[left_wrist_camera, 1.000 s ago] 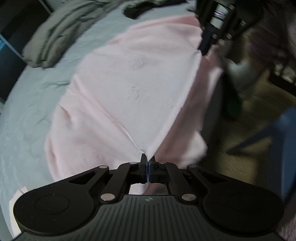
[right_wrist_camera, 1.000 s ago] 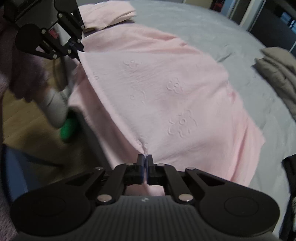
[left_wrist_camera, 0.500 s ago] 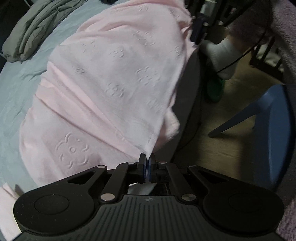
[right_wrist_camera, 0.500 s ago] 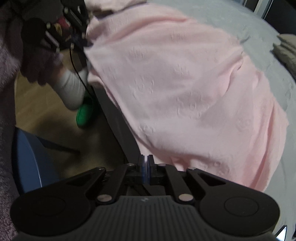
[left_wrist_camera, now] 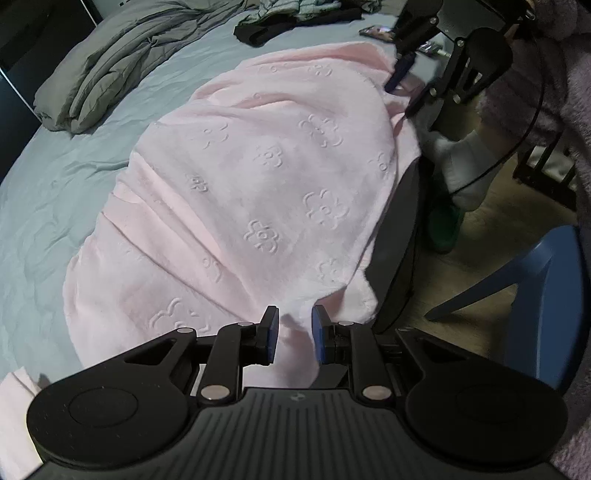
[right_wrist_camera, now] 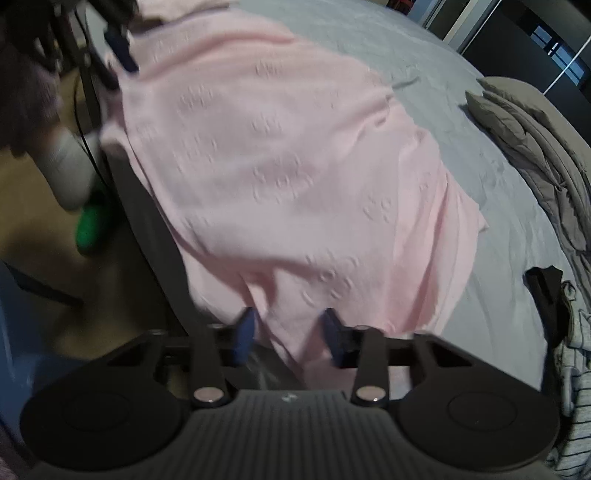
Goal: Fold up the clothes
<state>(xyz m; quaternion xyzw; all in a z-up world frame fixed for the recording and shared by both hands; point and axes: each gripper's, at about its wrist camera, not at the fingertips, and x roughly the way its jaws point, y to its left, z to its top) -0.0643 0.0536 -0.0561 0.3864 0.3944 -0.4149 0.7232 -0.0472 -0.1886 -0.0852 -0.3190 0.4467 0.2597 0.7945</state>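
A pink garment [left_wrist_camera: 258, 177] with embossed flowers lies folded over on the grey bed sheet [left_wrist_camera: 55, 177], its near edge hanging at the bed's side. My left gripper [left_wrist_camera: 294, 338] is open, its blue pads either side of a pink corner without pinching it. My right gripper [right_wrist_camera: 289, 334] is open too, with the garment's [right_wrist_camera: 295, 155] other corner loose between its pads. The right gripper also shows in the left wrist view [left_wrist_camera: 402, 88] at the far corner, and the left gripper shows in the right wrist view [right_wrist_camera: 122, 59].
A grey duvet [left_wrist_camera: 110, 62] is bunched at the back left. Dark and striped clothes [left_wrist_camera: 295, 18] lie at the far edge; they also show in the right wrist view [right_wrist_camera: 569, 369]. A blue chair [left_wrist_camera: 543, 302] and wooden floor [left_wrist_camera: 476, 258] lie right of the bed. A pink item [left_wrist_camera: 14, 406] sits near left.
Both grippers were shut on the garment's corners and carried them toward the bed's near edge. Now both have opened and let the corners go; the garment lies folded over.
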